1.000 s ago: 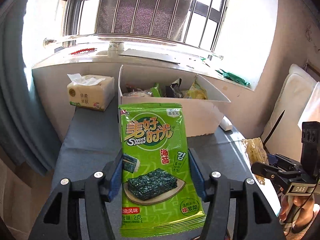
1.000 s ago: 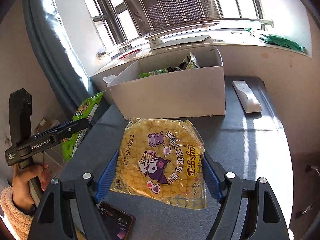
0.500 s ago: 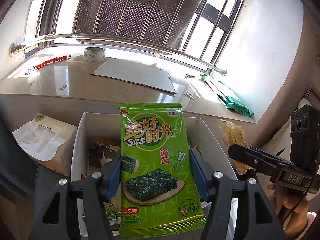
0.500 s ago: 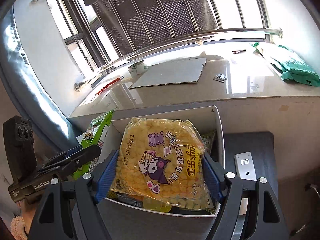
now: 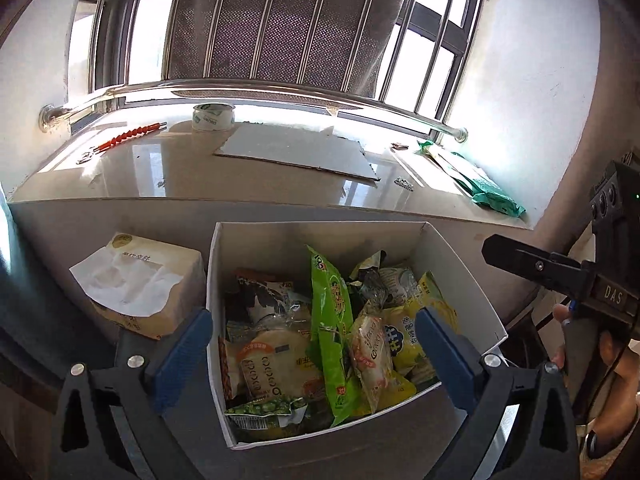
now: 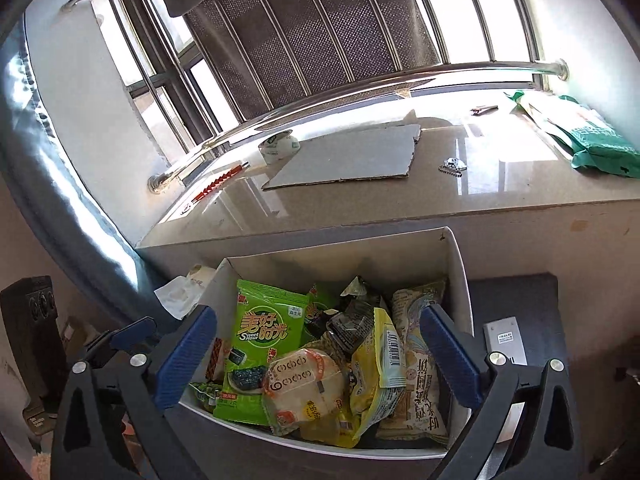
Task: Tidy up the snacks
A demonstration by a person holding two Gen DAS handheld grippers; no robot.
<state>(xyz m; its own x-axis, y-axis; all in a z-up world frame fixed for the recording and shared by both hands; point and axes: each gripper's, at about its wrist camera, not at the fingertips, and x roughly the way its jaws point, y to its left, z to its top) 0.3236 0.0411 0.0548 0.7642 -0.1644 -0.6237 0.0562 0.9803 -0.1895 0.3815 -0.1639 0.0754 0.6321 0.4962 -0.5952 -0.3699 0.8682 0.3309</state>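
Note:
A white cardboard box (image 5: pixel 452 264) (image 6: pixel 458 276) holds several snack packets. The green seaweed packet (image 5: pixel 332 328) (image 6: pixel 262 344) stands on edge among them. The yellow corn-snack packet (image 6: pixel 378 364) (image 5: pixel 412 324) lies beside it, next to a round rice-cracker packet (image 5: pixel 276 364) (image 6: pixel 304 384). My left gripper (image 5: pixel 316 360) is open and empty above the box's near edge. My right gripper (image 6: pixel 316 356) is open and empty above the box too. The right gripper (image 5: pixel 560 272) shows at the right of the left wrist view, and the left gripper (image 6: pixel 120 336) at the left of the right wrist view.
A tissue pack (image 5: pixel 140 284) sits left of the box on the dark table. A white remote (image 6: pixel 504 342) lies right of the box. The window sill behind holds a cardboard sheet (image 5: pixel 300 152), a tape roll (image 5: pixel 212 118) and a green bag (image 5: pixel 480 188).
Both grippers have opened and let go of their packets. The seaweed packet and the yellow corn-snack packet now lie inside the box.

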